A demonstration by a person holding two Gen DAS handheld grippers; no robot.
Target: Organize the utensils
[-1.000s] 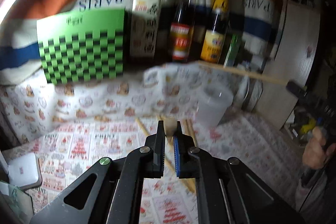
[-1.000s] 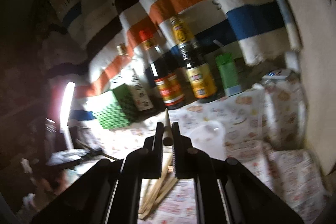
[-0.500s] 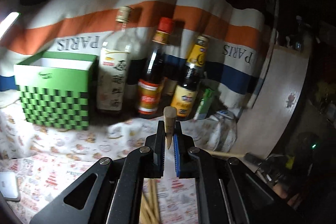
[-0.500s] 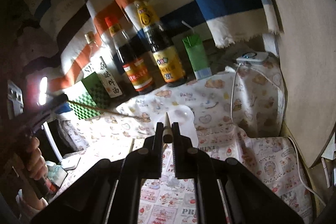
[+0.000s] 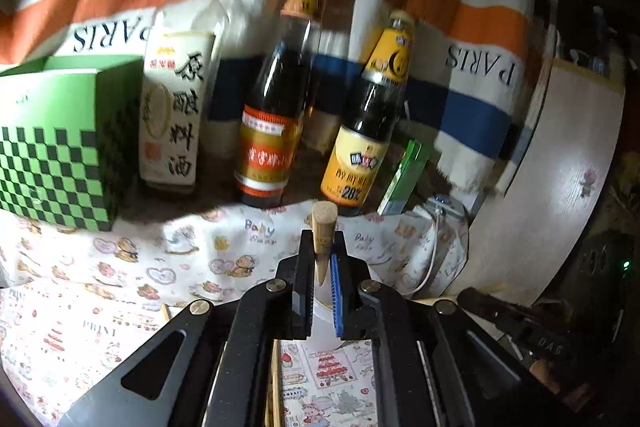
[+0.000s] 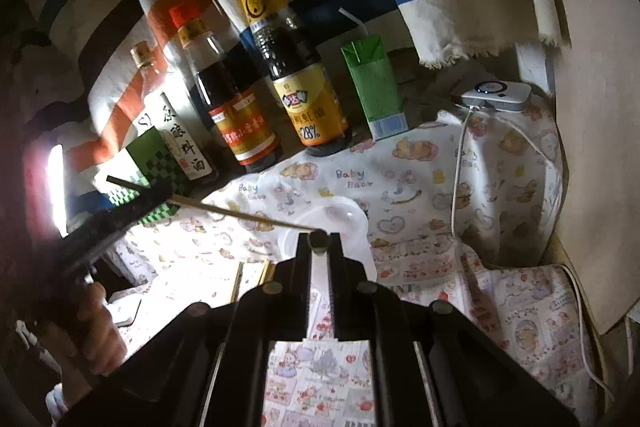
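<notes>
chopstick (image 5: pixel 323 227) clamped in left tongs (image 5: pixel 321 267); second chopstick (image 6: pixel 319 239) clamped in right tongs (image 6: pixel 319 247).

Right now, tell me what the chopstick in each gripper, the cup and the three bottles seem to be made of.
Left gripper chopstick: pale, matte, blunt tan end, probably wood or bamboo.
Right gripper chopstick: only its dark end shows; cannot tell.
Cup: milky, translucent, likely plastic.
Bottles: clear walls with sharp highlights and dark liquid showing, glass or hard plastic; glossy paper labels.

Bottles (image 6: pixel 296 83) and carton (image 6: pixel 374 91) wall off the back, patterned cloth (image 6: pixel 420 187) bare toward the right — cable (image 6: pixel 456 187) crossing it
</notes>
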